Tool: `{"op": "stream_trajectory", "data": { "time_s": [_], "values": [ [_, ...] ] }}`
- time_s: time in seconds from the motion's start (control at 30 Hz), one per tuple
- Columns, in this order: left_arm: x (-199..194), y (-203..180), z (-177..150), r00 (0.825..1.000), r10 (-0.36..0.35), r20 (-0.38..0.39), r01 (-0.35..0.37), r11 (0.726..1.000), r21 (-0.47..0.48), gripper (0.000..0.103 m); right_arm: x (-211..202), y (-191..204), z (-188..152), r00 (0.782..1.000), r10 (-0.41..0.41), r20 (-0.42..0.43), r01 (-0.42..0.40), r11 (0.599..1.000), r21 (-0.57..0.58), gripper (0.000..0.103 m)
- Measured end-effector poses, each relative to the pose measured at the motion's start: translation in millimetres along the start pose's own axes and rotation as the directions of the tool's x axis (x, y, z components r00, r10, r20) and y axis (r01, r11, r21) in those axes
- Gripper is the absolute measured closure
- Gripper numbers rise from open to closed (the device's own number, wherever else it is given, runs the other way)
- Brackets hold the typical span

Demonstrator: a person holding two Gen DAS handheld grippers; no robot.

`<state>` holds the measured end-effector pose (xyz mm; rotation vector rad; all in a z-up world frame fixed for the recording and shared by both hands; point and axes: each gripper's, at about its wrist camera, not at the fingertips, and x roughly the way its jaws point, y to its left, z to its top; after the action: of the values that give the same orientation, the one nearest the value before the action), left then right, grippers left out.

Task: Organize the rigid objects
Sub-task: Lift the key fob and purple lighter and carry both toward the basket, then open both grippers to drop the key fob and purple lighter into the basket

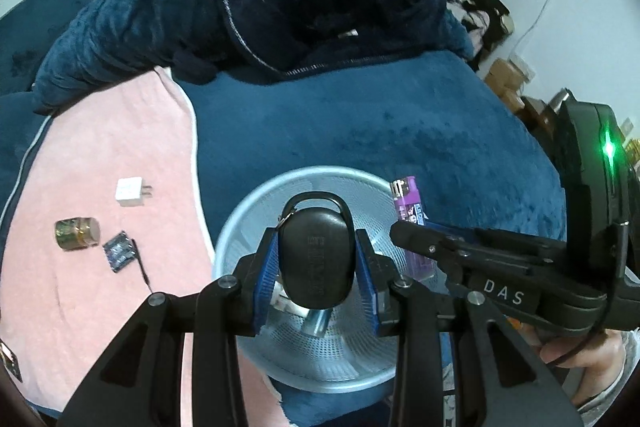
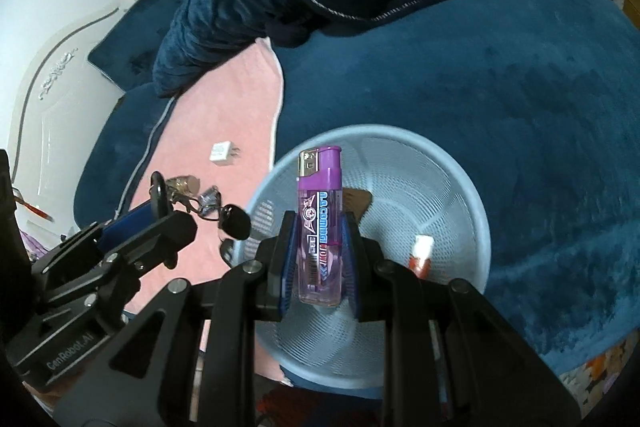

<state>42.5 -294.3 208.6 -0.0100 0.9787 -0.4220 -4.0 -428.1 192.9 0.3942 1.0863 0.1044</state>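
2 grippers sit over the pale blue mesh basket [image 1: 256,199] on the bed, each loaded. The left gripper [image 1: 316,259] has its jaws clenched on a black key fob [image 1: 316,259], whose ring points away from the camera, and the fob hangs above the middle of the basket. The right gripper [image 2: 320,247] grips a purple lighter [image 2: 320,215] upright by its lower body, metal head on top, also above the basket's opening. A few small items already lie in the basket. On the pink towel [image 1: 100,307] to the left wait a white charger plug [image 1: 130,191], a small jar [image 1: 77,233] on its side and a dark foil packet [image 1: 119,251].

To do this drop well, I would lower each piece close to the mesh before releasing, 1 at a time, so neither bounces out, and keep both tools apart since they crowd the same opening
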Motion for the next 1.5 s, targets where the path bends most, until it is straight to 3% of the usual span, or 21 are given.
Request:
{"op": "stream_trajectory", "data": {
  "time_s": [0.93,1.4,1.47,1.5],
  "values": [
    [37.2,-4.6,-21.7,0.994,-0.022,-0.111,0.022,1.0,-0.007,0.066,15.5,-12.2,-25.7,0.995,-0.037,-0.088,0.04,0.999,0.03,0.081],
    [52.4,3.2,-27.4,0.986,-0.002,-0.17,-0.002,1.0,-0.025,0.066,26.6,-18.8,-31.4,0.989,-0.05,-0.142,0.06,0.996,0.064,0.079],
    [52.7,5.5,-27.7,0.985,0.001,-0.17,-0.007,0.999,-0.035,0.063,27.9,-21.7,-30.5,0.987,-0.048,-0.154,0.062,0.995,0.083,0.079],
    [52.9,6.5,-27.8,0.985,0.001,-0.172,-0.008,0.999,-0.041,0.055,28.8,-22.6,-30.2,0.986,-0.054,-0.159,0.068,0.994,0.087,0.079]
  ]
}}
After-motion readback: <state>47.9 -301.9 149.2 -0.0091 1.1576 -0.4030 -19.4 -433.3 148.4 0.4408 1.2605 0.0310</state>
